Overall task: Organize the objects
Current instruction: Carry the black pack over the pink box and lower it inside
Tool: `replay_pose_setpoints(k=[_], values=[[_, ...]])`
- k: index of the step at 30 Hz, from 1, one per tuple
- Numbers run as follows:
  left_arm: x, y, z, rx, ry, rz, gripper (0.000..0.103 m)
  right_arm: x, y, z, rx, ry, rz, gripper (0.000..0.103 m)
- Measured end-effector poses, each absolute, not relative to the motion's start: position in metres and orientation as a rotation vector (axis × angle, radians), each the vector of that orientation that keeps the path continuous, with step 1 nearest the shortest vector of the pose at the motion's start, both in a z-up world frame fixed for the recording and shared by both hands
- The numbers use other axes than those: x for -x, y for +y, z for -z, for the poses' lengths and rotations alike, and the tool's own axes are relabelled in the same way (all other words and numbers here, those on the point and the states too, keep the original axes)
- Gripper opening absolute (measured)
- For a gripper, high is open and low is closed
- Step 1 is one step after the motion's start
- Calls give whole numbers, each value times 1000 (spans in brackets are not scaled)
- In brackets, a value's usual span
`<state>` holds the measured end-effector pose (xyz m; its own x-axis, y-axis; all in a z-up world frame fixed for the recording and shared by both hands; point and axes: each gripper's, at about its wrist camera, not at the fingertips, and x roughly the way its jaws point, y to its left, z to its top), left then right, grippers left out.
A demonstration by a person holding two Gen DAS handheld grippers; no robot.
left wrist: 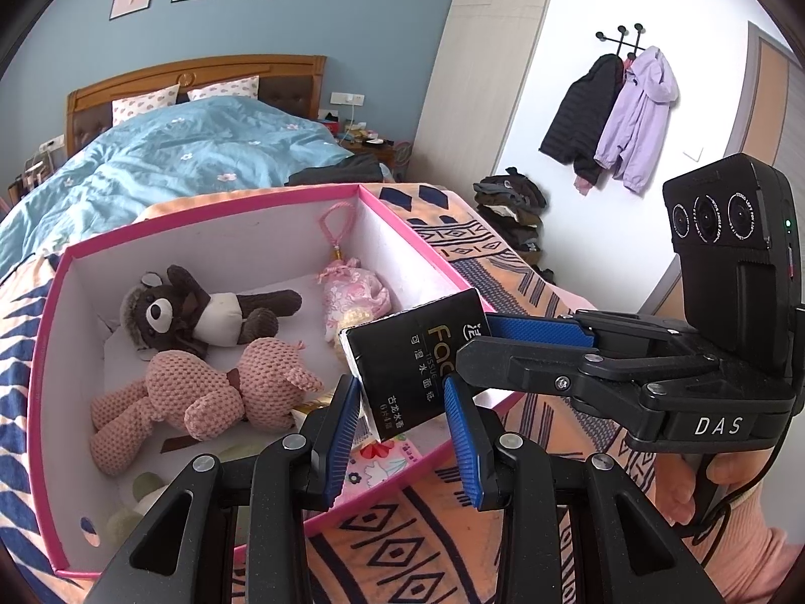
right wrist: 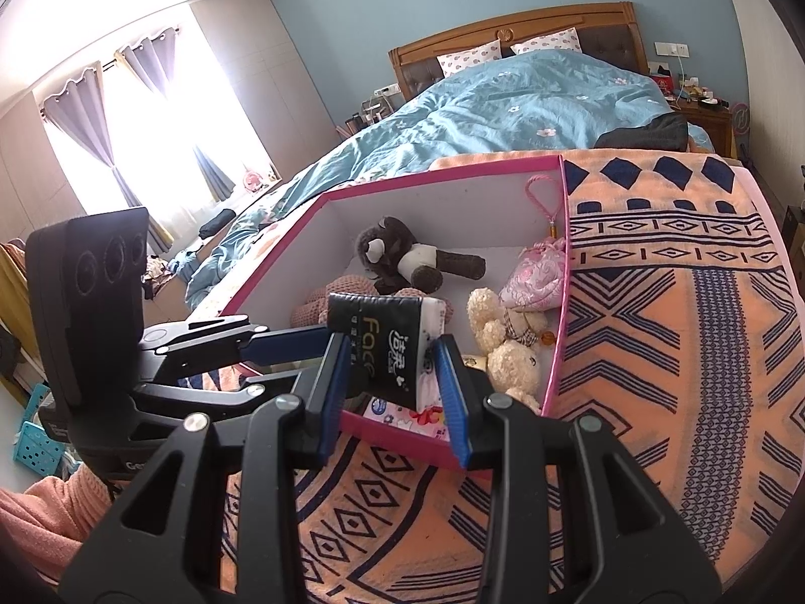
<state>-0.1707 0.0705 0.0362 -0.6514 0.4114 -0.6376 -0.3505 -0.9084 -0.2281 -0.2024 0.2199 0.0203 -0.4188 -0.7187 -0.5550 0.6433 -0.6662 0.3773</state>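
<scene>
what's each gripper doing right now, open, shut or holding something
left gripper: closed on the black tissue pack.
right gripper: closed on the same tissue pack, over the pink box.

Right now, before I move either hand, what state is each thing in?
Box: open, no lid on it.
Tissue pack: tilted, held in the air at the box's rim.
Left gripper: shut on the tissue pack.
Right gripper: shut on the tissue pack.
Brown bear: lying in the box.
Pink knitted toy: lying in the box.
Pink pouch: in the box, by its wall.
Cream bear: in the box.
</scene>
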Motion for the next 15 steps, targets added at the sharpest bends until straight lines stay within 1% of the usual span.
replay_pose_setpoints(k=[15], values=[[174,65,-33,1032,-124,-2522,34,211,214,-16,-916,-138,2112,38]])
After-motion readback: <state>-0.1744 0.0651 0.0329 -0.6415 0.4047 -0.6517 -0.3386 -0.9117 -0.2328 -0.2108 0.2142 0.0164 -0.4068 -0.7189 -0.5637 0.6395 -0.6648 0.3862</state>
